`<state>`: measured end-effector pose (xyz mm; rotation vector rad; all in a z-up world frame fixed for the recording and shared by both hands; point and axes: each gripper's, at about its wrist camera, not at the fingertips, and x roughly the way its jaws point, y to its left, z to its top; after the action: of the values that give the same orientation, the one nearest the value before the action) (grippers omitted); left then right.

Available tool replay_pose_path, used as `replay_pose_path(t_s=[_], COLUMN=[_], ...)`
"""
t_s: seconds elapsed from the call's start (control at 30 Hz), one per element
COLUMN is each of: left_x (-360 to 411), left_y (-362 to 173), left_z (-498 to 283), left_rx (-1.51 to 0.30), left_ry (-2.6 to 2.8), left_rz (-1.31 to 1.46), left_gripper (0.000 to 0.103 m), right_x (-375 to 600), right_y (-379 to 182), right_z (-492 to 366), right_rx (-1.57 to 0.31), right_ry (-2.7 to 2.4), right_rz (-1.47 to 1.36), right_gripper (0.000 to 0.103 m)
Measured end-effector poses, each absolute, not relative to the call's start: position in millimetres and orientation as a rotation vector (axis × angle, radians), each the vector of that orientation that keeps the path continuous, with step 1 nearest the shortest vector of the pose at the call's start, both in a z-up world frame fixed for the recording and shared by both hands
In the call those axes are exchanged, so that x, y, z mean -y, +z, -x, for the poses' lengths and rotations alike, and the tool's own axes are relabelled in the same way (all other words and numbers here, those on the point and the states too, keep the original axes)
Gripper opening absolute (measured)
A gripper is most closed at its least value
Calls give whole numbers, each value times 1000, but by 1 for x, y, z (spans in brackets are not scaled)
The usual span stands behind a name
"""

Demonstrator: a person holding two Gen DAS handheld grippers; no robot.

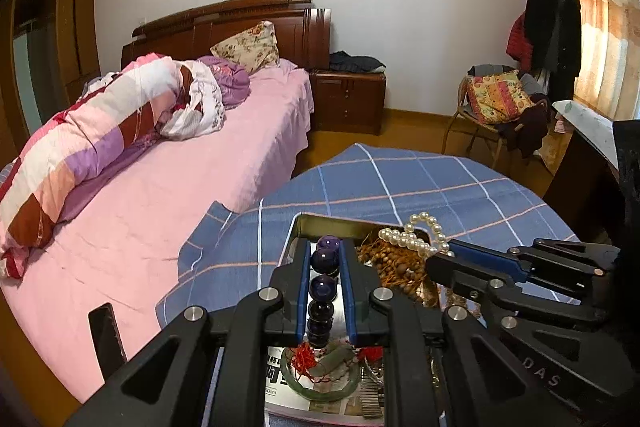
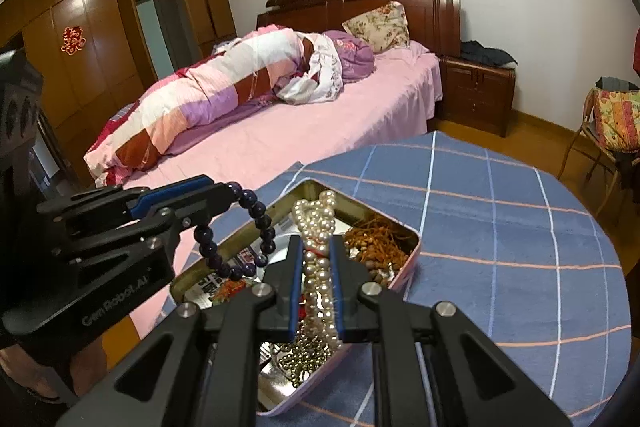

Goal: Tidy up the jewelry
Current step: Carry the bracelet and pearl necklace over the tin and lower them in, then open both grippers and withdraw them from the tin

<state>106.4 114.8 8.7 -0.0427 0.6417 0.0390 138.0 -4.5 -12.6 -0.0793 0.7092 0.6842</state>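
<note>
My left gripper (image 1: 325,247) is shut on a dark purple bead bracelet (image 1: 322,287) and holds it above a metal tin (image 1: 308,219) on the blue checked table. In the right wrist view the bracelet (image 2: 256,223) hangs as a loop from the left gripper (image 2: 226,193). My right gripper (image 2: 315,247) is shut on a white pearl strand (image 2: 318,227), lifted over the tin (image 2: 412,247). The pearls (image 1: 420,235) also show in the left wrist view at the right gripper's tip (image 1: 434,259). Brown wooden beads (image 2: 372,243) lie in the tin.
A green jade bangle with red cord (image 1: 320,375) and a gold bead chain (image 2: 300,359) lie in the tin. The round table (image 2: 520,227) has a blue checked cloth. A pink bed (image 1: 160,187) stands to the left, a chair (image 1: 496,107) beyond.
</note>
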Motion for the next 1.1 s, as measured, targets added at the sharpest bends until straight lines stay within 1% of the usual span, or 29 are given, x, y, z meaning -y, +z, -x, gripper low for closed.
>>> replay_pose_path(t_s=[0.67,1.1], left_x=[-125,-131], left_y=[-33,-53], left_z=[-125,-125], left_rx=[-737,-780], left_ry=[67,98], left_rz=[48,53], left_gripper=[14,14], right_x=[-12,-19], right_y=[-50,-60], right_z=[-148,-150], right_rx=[-785,-808], right_ry=[631,623], right_rz=[138,158], right_gripper=[15,15])
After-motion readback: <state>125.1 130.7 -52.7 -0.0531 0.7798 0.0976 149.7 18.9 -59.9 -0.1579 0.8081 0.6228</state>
